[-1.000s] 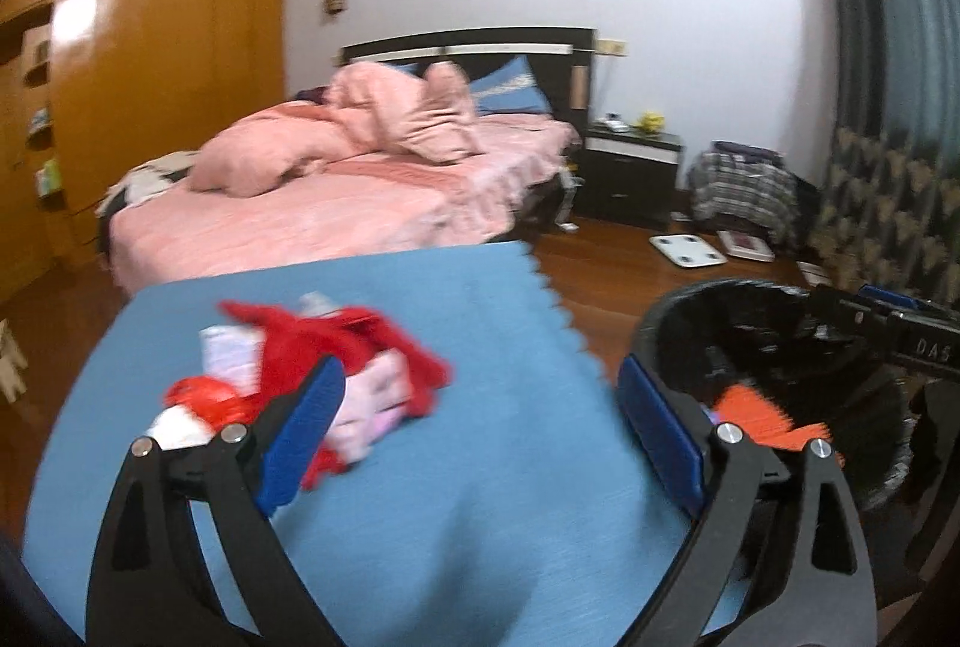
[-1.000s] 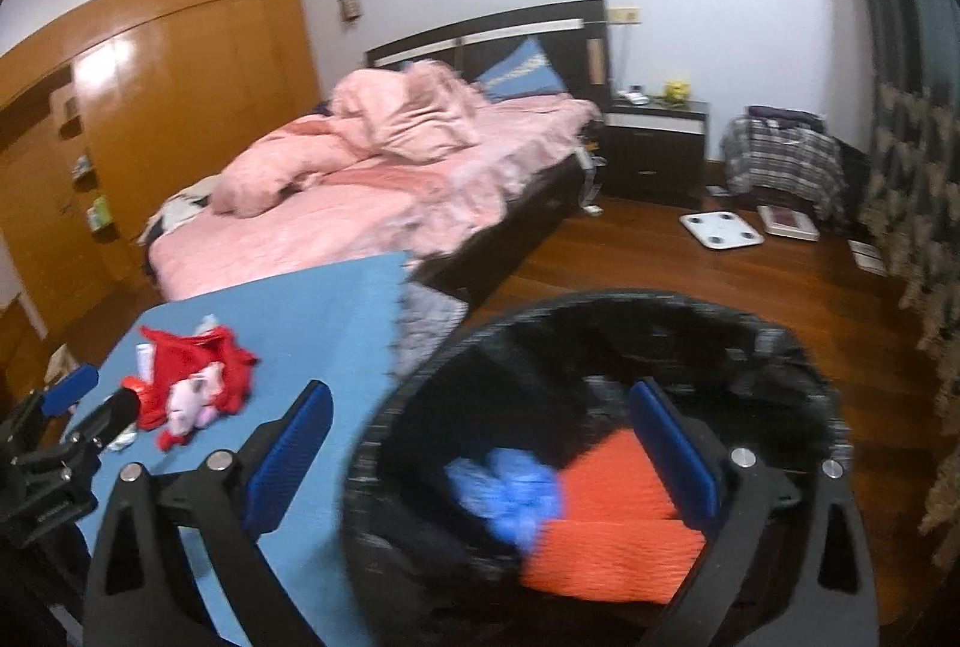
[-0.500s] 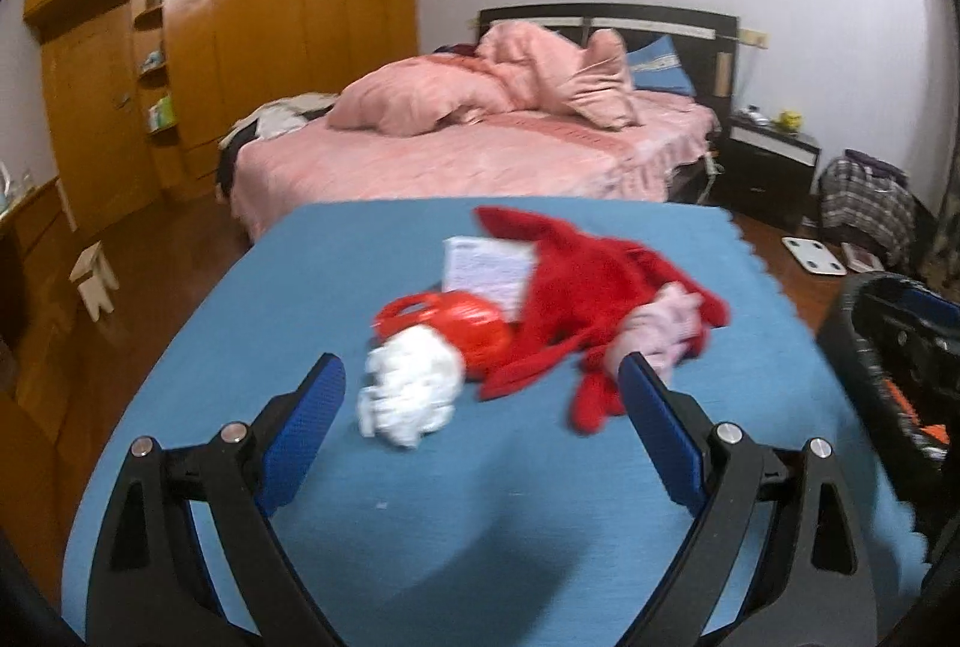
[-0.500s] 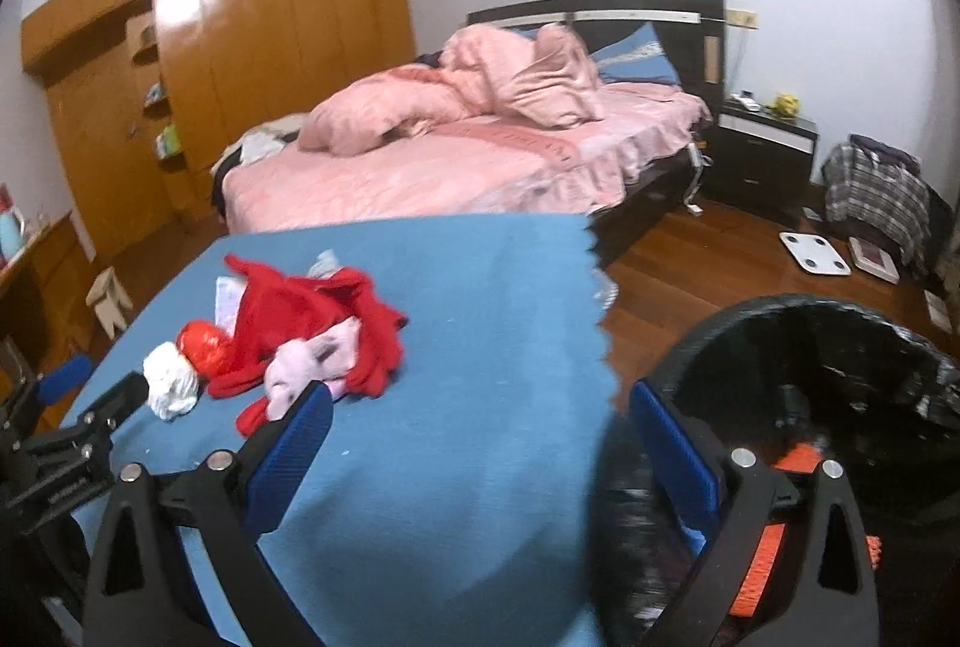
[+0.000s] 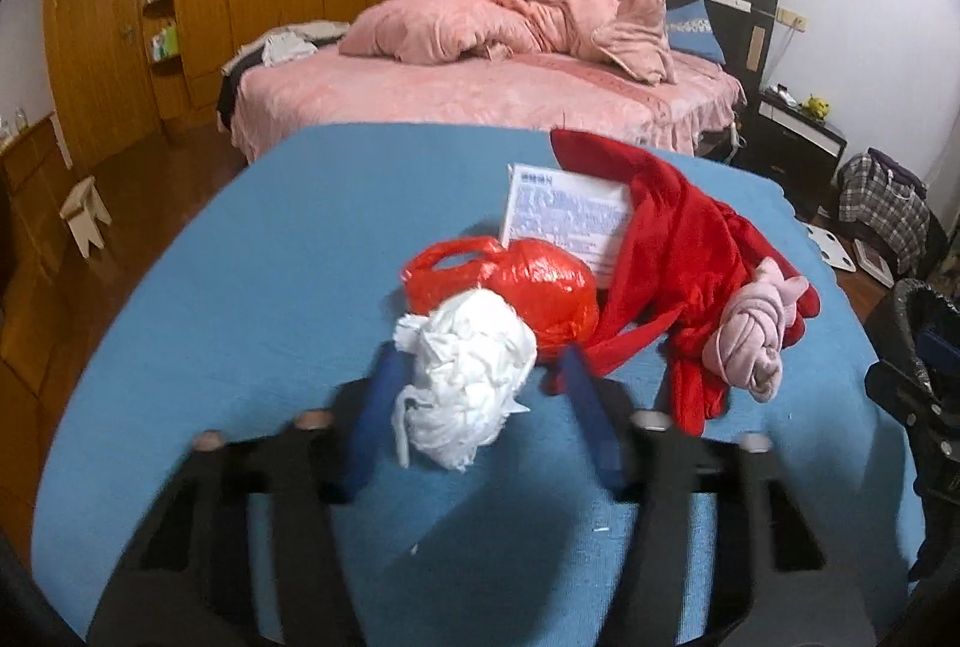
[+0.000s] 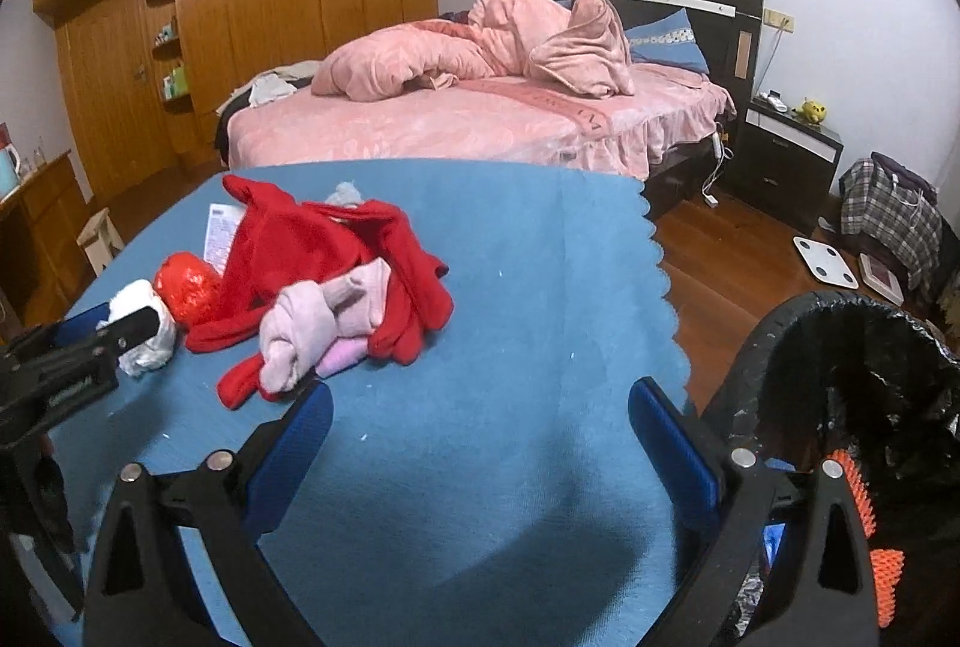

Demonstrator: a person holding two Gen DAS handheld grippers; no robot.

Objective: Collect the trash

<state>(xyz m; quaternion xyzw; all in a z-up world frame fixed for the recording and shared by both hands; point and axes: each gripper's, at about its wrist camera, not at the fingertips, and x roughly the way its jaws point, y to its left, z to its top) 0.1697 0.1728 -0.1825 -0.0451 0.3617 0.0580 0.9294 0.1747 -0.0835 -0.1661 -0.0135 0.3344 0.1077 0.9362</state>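
Blue matting (image 5: 252, 251) is carrying the clutter, with a pink bed (image 5: 480, 95) lying behind it. Just in front of the red plastic bag (image 5: 540, 287), the left gripper (image 5: 480, 401) is closing its jaws around the white tissue wad (image 5: 468, 377). It should be squeezing the wad's middle, clear of the bag. The right gripper (image 6: 480, 443) is hanging spread and empty, nearer the black-lined bin (image 6: 840, 347).

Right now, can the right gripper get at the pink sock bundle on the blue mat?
Probably yes. The right gripper stands open over bare blue mat, and the pink sock bundle lies just ahead to its left on the red garment, with nothing between them.
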